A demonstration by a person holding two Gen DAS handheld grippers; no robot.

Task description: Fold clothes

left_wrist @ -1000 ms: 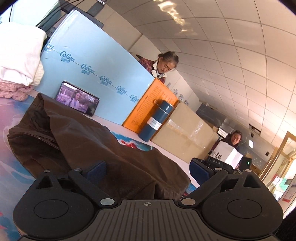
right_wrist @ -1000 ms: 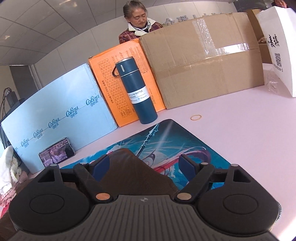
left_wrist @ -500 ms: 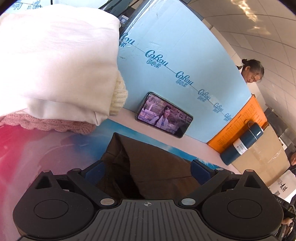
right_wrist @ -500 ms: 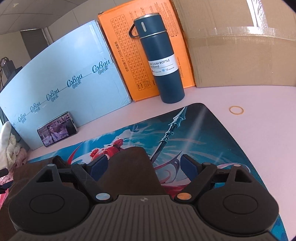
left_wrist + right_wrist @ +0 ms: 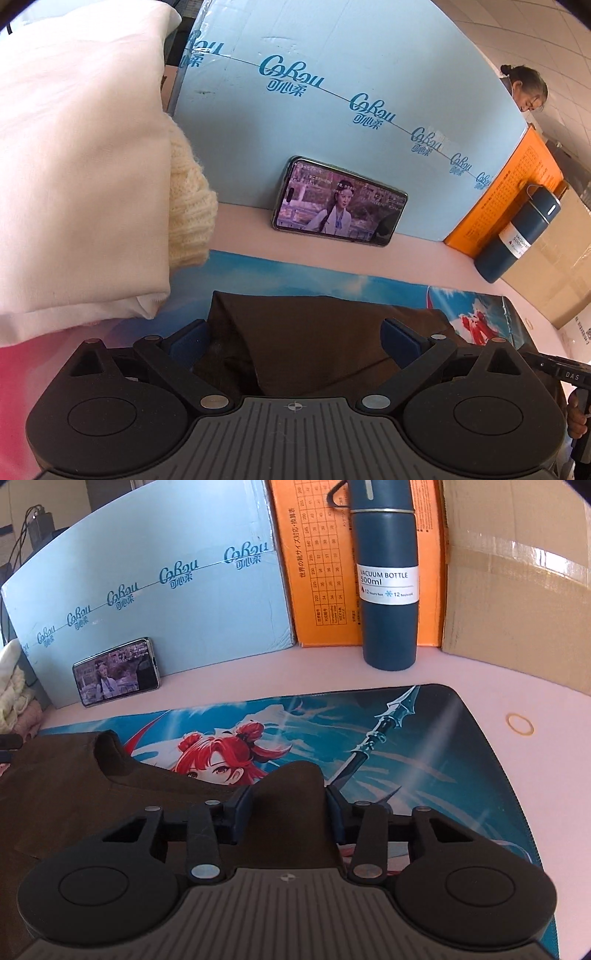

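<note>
Two claws hang over one brown garment (image 5: 74, 794) that lies on a picture mat (image 5: 424, 746) on the pink tabletop (image 5: 517, 686). The right claw (image 5: 284, 808) is closing its jaws, and a raised fold of the brown cloth sits between its blue pads (image 5: 240, 812), which press on it from both sides. The left claw (image 5: 295, 341) has its jaws wide apart above the cloth's far left edge, and its blue pads (image 5: 188, 343) grip nothing.

A pile of folded clothes sits at the left of the mat: a white cloth (image 5: 74, 166) on top and a cream knit (image 5: 188, 218) poking out beside it. Behind the mat, a phone (image 5: 338, 206) leans on its long side against a light blue box (image 5: 351, 55), and its screen shows a video. Next to the blue box stands an orange box (image 5: 317, 572), then a big cardboard box (image 5: 517, 590). A dark blue vacuum bottle (image 5: 388, 590) stands upright in front of the orange box. A rubber band (image 5: 520, 724) lies on the tabletop just beside the right edge of the mat. A person (image 5: 526, 88) is partly seen behind the blue box.
</note>
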